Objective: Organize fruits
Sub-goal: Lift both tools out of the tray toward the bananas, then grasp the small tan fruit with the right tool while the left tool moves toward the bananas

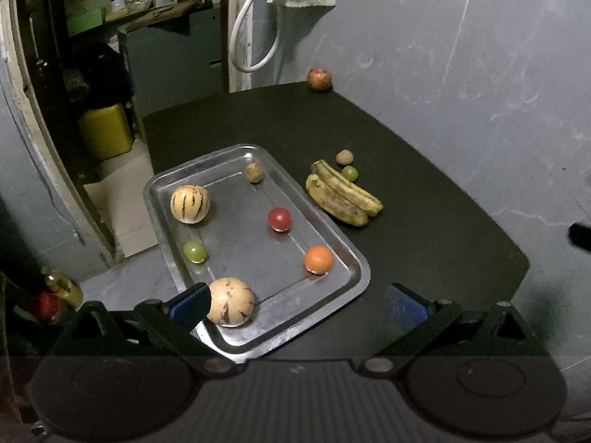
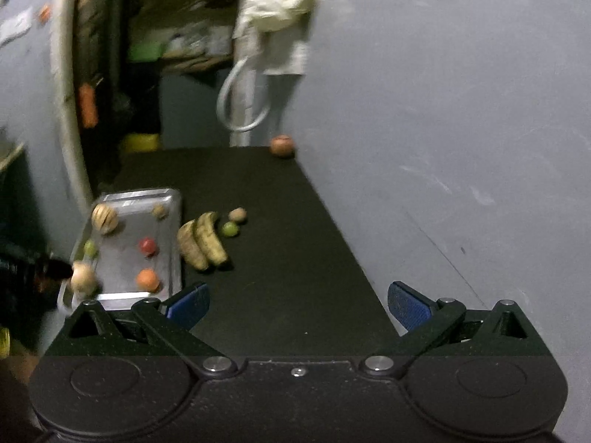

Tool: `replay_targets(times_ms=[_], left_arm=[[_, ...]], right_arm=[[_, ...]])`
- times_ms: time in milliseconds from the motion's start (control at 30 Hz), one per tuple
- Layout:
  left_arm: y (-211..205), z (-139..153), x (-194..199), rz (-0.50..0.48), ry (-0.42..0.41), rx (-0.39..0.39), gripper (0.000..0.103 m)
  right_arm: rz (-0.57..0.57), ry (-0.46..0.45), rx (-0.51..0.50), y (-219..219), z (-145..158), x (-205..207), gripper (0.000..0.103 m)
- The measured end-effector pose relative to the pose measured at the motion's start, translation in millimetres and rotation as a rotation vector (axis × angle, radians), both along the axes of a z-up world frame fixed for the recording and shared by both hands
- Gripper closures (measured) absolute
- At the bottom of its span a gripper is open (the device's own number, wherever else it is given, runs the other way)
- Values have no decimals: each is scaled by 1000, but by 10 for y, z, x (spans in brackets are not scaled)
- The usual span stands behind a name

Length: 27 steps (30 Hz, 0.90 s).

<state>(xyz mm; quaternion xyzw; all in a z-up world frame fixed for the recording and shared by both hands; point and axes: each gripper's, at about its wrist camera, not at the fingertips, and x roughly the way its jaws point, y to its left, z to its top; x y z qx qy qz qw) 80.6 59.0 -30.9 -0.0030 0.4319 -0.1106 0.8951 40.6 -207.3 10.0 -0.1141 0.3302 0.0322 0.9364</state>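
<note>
A metal tray point(image 1: 343, 243) lies on the black table point(image 1: 424, 221). In it are two striped pale melons point(image 1: 190, 203) point(image 1: 232, 302), a red fruit point(image 1: 279, 219), an orange fruit point(image 1: 318, 259), a green fruit point(image 1: 194, 251) and a small brown fruit point(image 1: 254, 172). On the table right of the tray lie two bananas point(image 1: 341, 195), a green fruit point(image 1: 349, 173) and a brown fruit point(image 1: 344, 157). A reddish fruit point(image 1: 319, 78) sits at the far corner. My left gripper point(image 1: 299, 304) is open over the tray's near end; its left finger point(image 1: 190, 304) touches the near melon. My right gripper point(image 2: 299, 302) is open and empty over bare table; the tray point(image 2: 175, 221) and bananas point(image 2: 203, 241) lie ahead to its left.
A grey wall point(image 1: 461, 74) runs along the table's right side. A white hose loop point(image 1: 251, 37) and cloth hang at the back. Left of the table are a doorway, a yellow container point(image 1: 105, 131) and shelves with clutter. The table's left edge passes close to the tray.
</note>
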Motion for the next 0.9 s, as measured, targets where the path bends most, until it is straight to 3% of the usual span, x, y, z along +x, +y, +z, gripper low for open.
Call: replay_targets(times_ms=[133,467,900], left_arm=[[60,-21,15,-29,-15,-27,1],[123,-76,220,99,61,-33,1],[-331,-137,794,166,86,-8,1]], right_arm=[[30,-12,-55,43,73,182,1],[24,27,53,-94,-151,847,1],[168,92,113,-224,-457,1885,1]])
